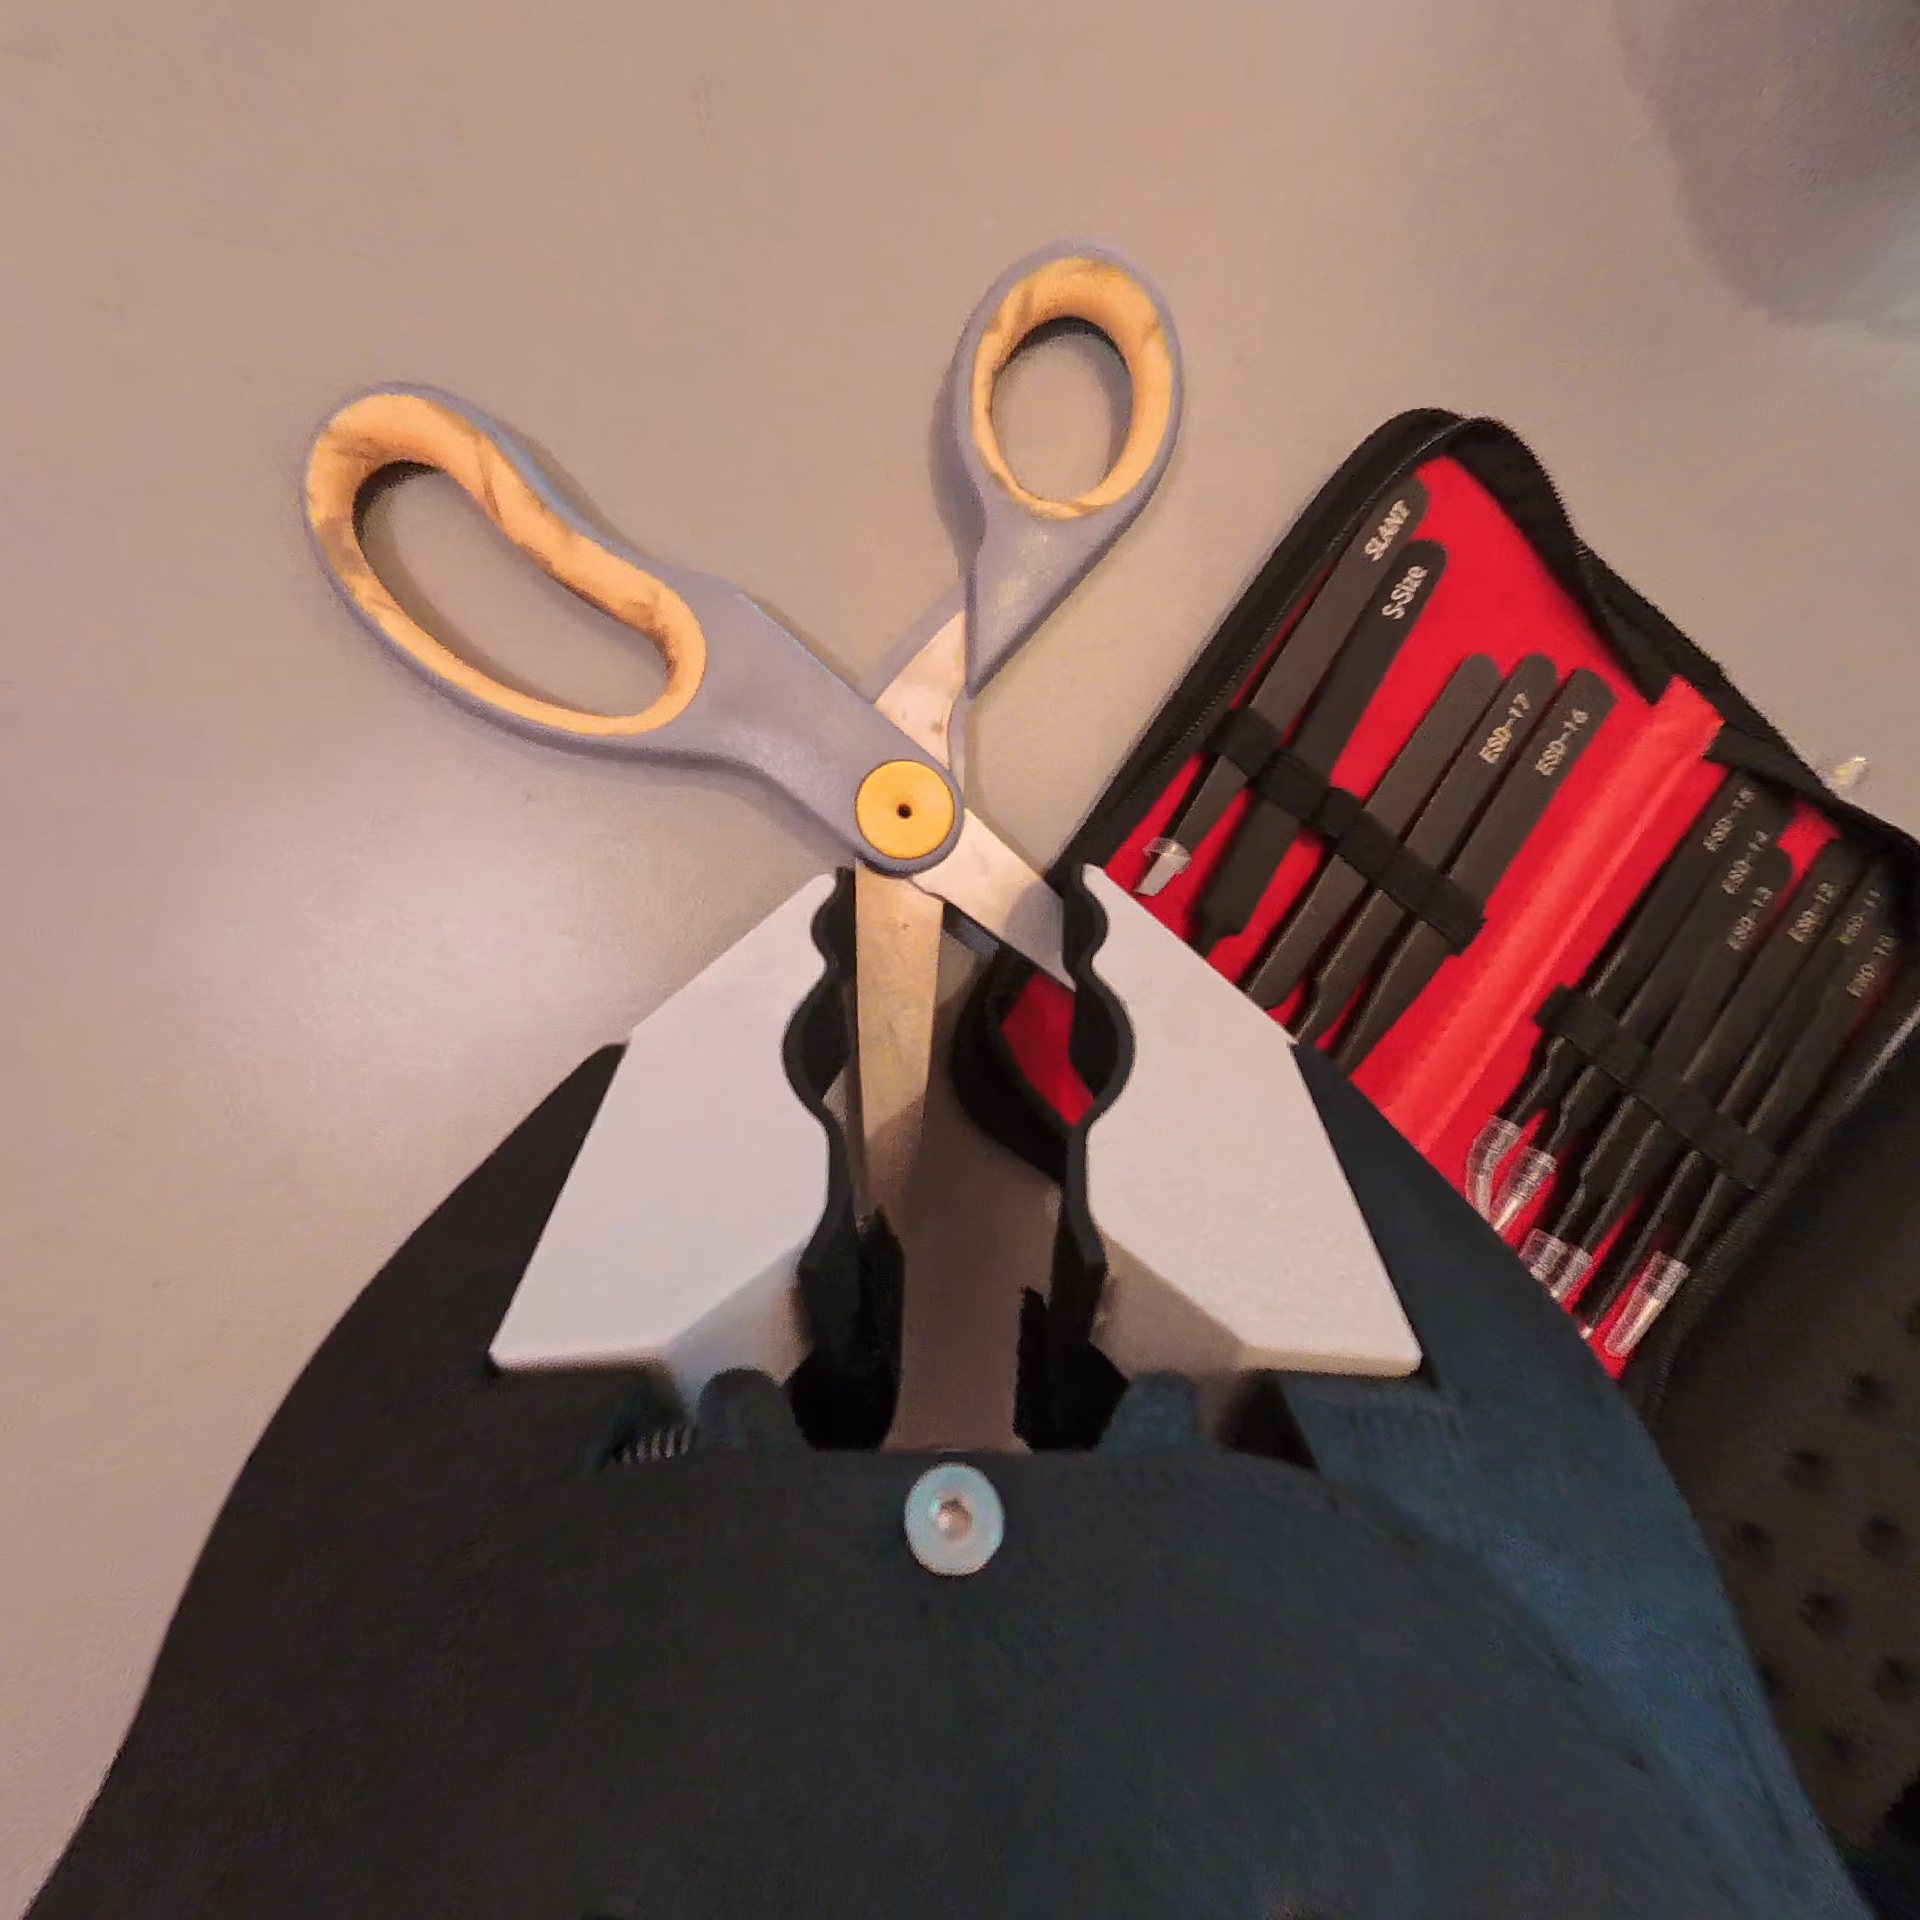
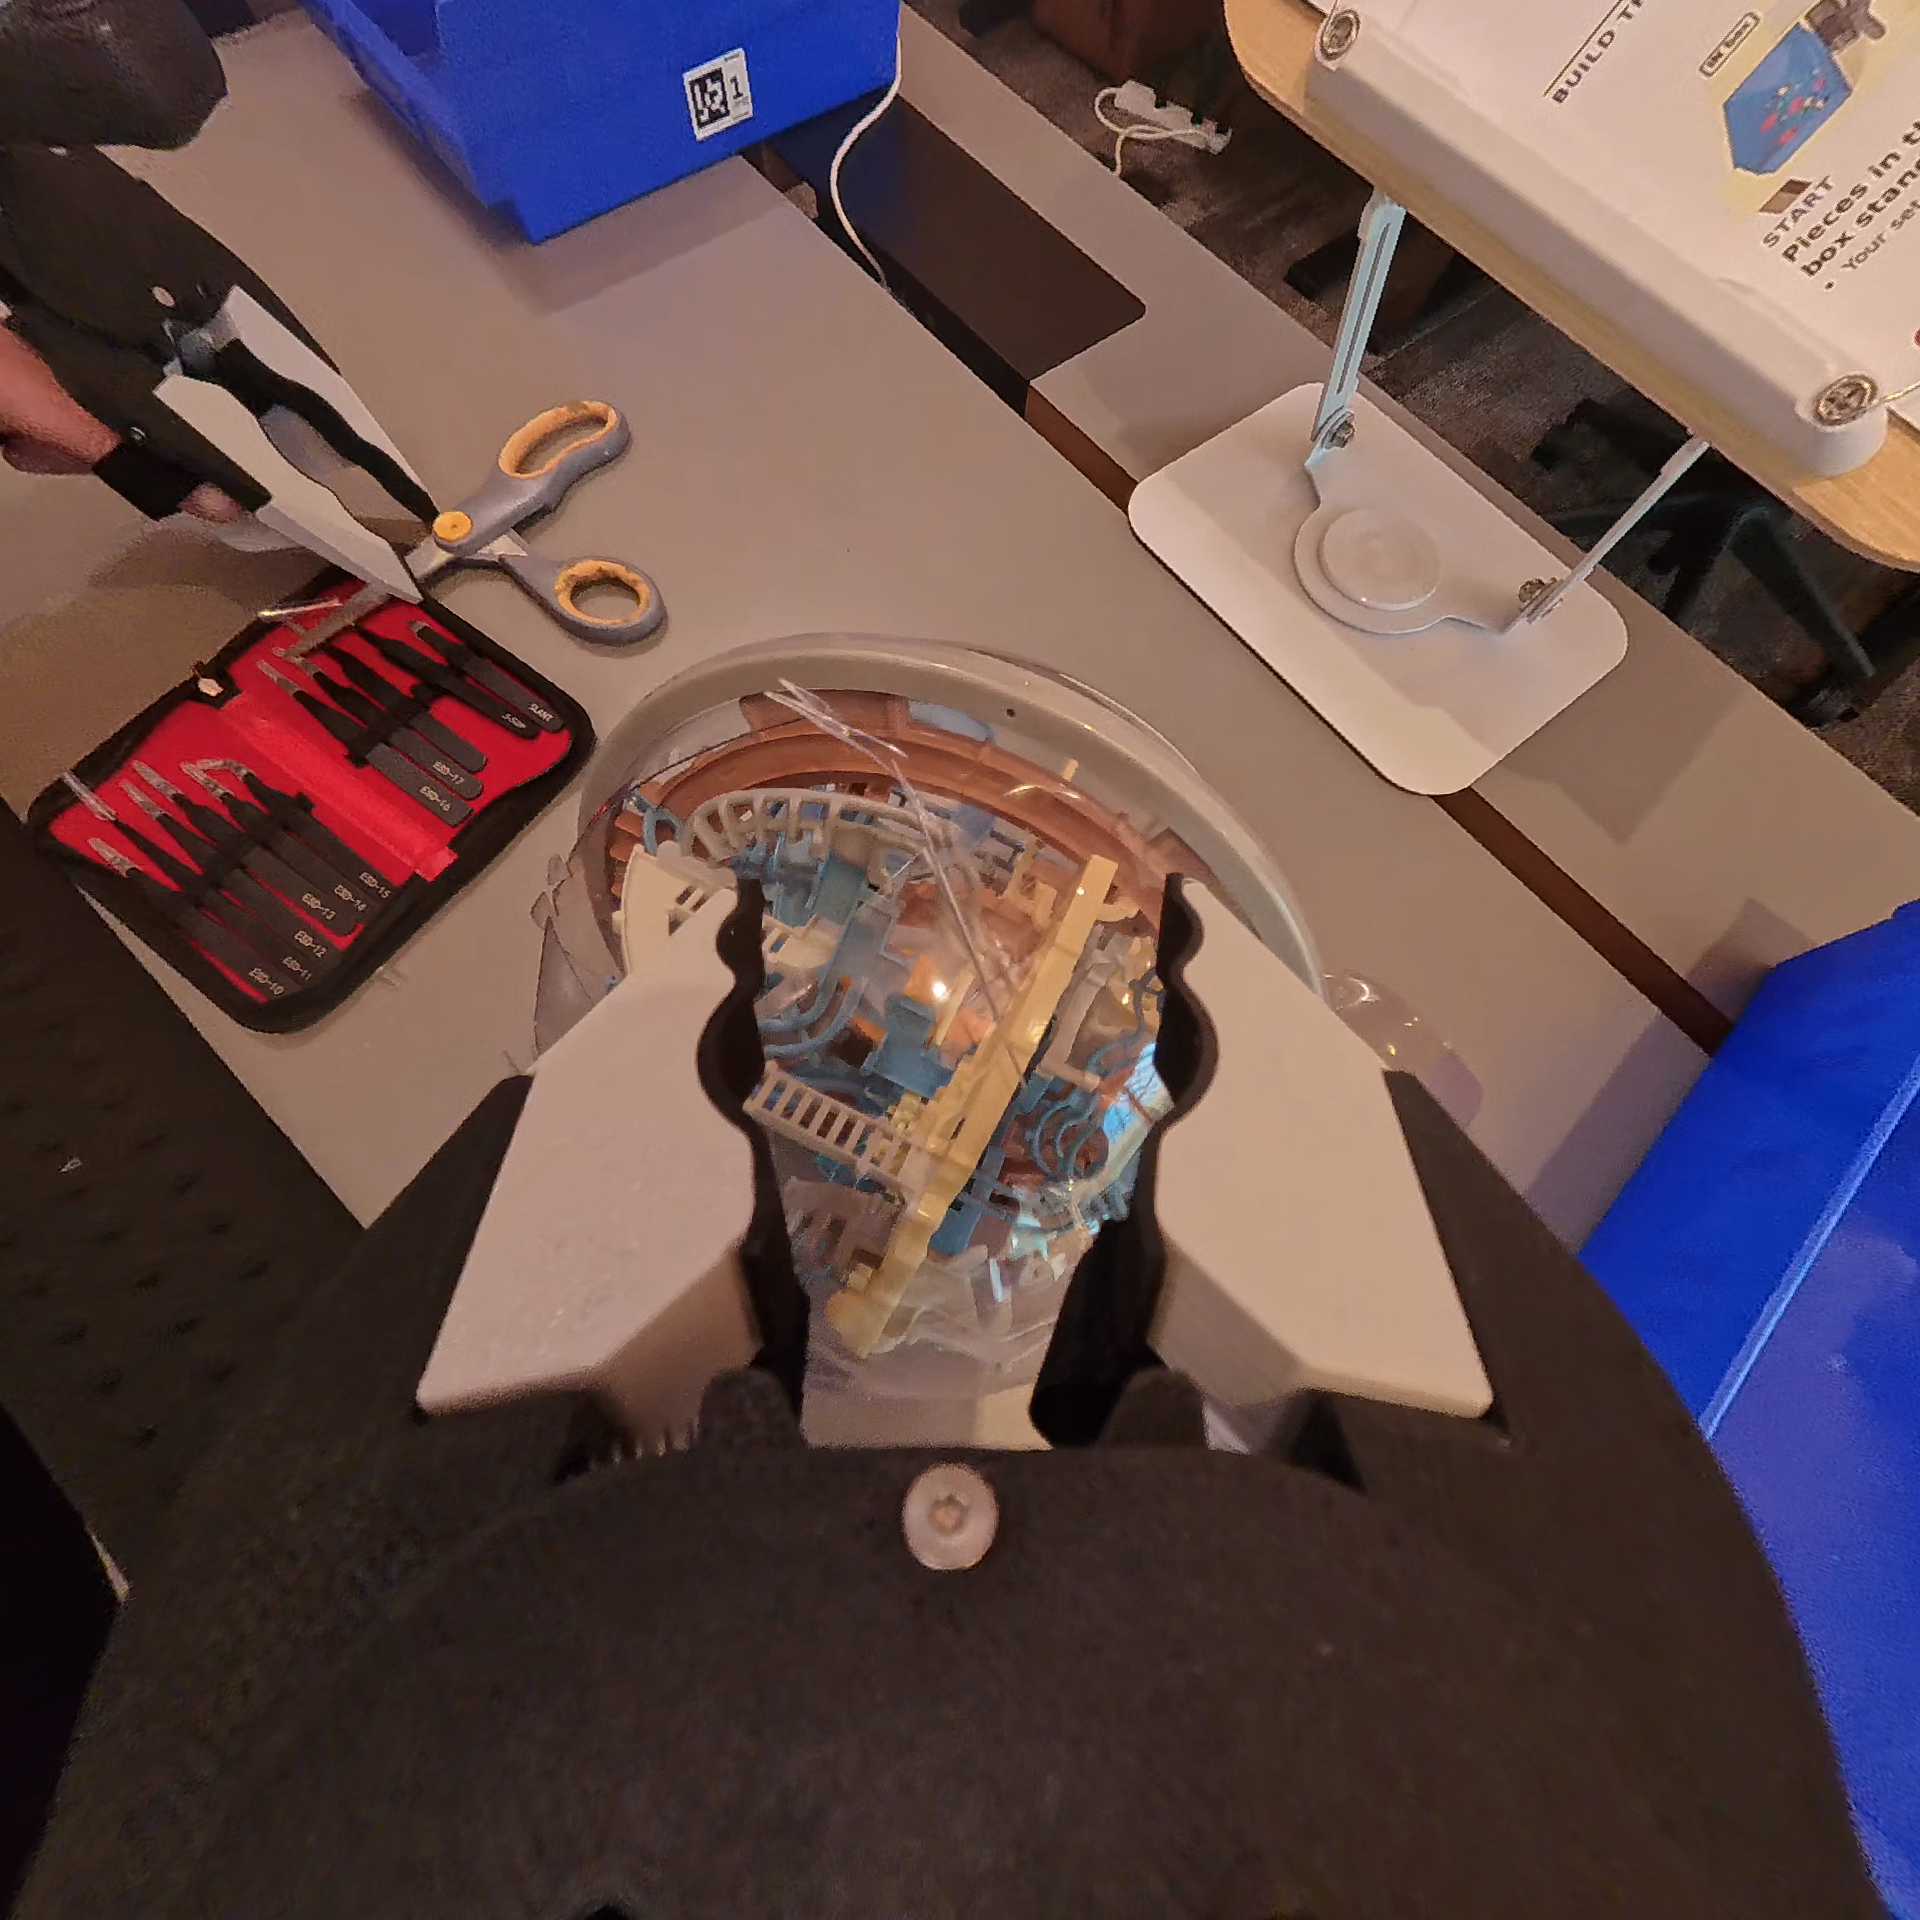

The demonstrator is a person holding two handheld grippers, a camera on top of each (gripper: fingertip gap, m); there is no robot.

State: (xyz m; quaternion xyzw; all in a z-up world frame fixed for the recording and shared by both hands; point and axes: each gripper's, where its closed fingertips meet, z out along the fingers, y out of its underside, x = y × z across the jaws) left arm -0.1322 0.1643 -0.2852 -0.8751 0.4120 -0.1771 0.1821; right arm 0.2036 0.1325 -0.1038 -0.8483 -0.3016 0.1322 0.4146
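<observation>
Grey scissors [image 1: 904,810] with yellow-lined handles lie open on the grey table [image 1: 312,1039]. My left gripper [image 1: 956,883] is open, its fingers astride one blade just behind the yellow pivot; the other blade passes under the right finger. It also shows in the right wrist view [image 2: 421,556], at the scissors [image 2: 540,520]. An open black case with red lining and several black tweezers [image 1: 1621,790] lies beside them [image 2: 312,821]. My right gripper [image 2: 958,899] is open over a clear maze ball [image 2: 935,1039] with a grey ring [image 2: 1039,686]; whether it touches the ball I cannot tell.
A blue bin [image 2: 623,104] stands at the back, another [image 2: 1766,1195] at the right. A white stand base [image 2: 1382,603] sits at the table's right edge. A black perforated mat [image 2: 125,1195] covers the left front. A person's hand [image 2: 42,416] holds the left gripper. The left gripper's tips are roughly 40 cm from the right gripper's.
</observation>
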